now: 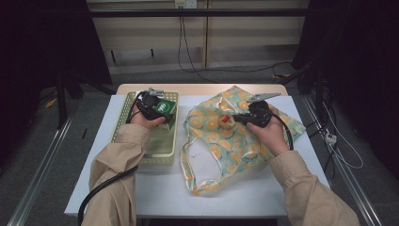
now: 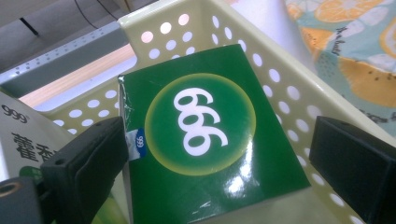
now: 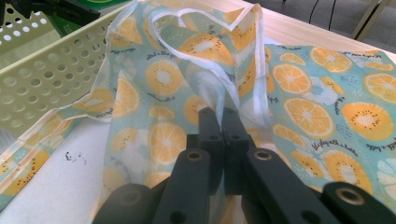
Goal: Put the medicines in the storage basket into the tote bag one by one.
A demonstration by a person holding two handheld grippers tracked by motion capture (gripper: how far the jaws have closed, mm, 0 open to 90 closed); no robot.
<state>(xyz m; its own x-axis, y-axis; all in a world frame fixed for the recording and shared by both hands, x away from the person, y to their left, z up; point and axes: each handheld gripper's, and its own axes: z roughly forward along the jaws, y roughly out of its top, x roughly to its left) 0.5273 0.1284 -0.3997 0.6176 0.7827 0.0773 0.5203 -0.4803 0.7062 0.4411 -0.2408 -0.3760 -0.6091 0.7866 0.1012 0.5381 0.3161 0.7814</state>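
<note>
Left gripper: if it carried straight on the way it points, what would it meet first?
Most likely the green box in the basket; the left gripper is open and the box lies between its fingers.

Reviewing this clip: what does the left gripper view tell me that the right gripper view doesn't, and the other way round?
The left gripper view alone gives the green box face-on, with its white 999 mark, lying in the basket between the open jaws of the left claw; a white box sits beside it. The right gripper view alone gives the right claw shut on the rim of the orange-print bag, holding its mouth up off the table. Both share the pale perforated basket, the bag and the table.
</note>
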